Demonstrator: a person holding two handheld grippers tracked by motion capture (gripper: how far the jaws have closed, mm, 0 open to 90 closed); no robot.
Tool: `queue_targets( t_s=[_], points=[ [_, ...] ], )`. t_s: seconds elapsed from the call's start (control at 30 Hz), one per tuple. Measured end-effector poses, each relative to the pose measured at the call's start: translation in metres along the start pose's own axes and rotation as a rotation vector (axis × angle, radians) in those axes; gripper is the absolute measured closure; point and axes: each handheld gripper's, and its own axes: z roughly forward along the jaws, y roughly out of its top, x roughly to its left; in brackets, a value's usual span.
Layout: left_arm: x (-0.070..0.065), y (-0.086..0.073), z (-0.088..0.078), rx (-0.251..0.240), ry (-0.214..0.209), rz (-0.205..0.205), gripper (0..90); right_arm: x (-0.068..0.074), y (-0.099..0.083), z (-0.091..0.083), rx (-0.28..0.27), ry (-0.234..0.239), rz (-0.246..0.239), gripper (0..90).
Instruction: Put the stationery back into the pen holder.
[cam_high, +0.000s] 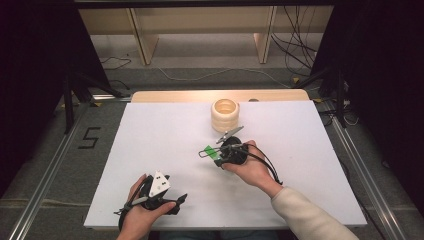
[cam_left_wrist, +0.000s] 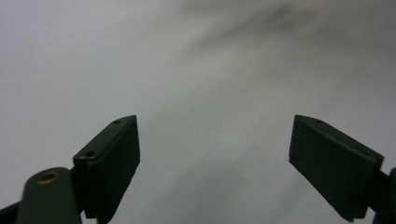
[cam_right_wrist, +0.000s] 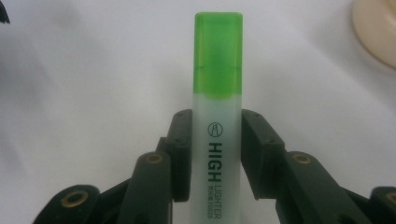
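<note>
Two tools are in our hands at the white bench (cam_high: 150, 135). From the high view, the right tool (cam_high: 216, 153) sits past mid-bench, carrying a green highlighter (cam_high: 212, 153) whose cap end points toward the left. Just beyond it, near the far edge, stands a cream ring-shaped holder (cam_high: 225, 114); it looks like a stack of rings with an open centre, and we see nothing inside it. The left tool (cam_high: 176, 201) rests low at the near edge, well apart from the pen.

Looking along the left tool (cam_left_wrist: 215, 158), we find its jaws spread wide with bare bench between them.

Looking along the right tool (cam_right_wrist: 215, 154), we find its jaws clamped on the highlighter (cam_right_wrist: 217, 116), one pad on each flat side of the pale barrel, below the green cap and over the printed lettering. The holder's rim (cam_right_wrist: 376, 32) curves in at the upper right corner.

We judge the step in hand to be carrying the pen to that holder. To do it well, we should keep the squeeze steady, tip the pen upright over the open centre, and lower it before letting go.
</note>
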Motion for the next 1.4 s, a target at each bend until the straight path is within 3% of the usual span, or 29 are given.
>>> queue_targets(
  t_s=[0.53, 1.4],
  points=[
    [0.001, 0.0, 0.0, -0.009, 0.014, -0.004, 16.3, -0.016, -0.006, -0.01, -0.176, -0.024, 0.029, 66.8],
    [0.002, -0.001, -0.001, -0.009, 0.014, -0.007, 16.3, -0.036, 0.001, -0.019, -0.354, -0.086, 0.084, 66.8]
  ],
)
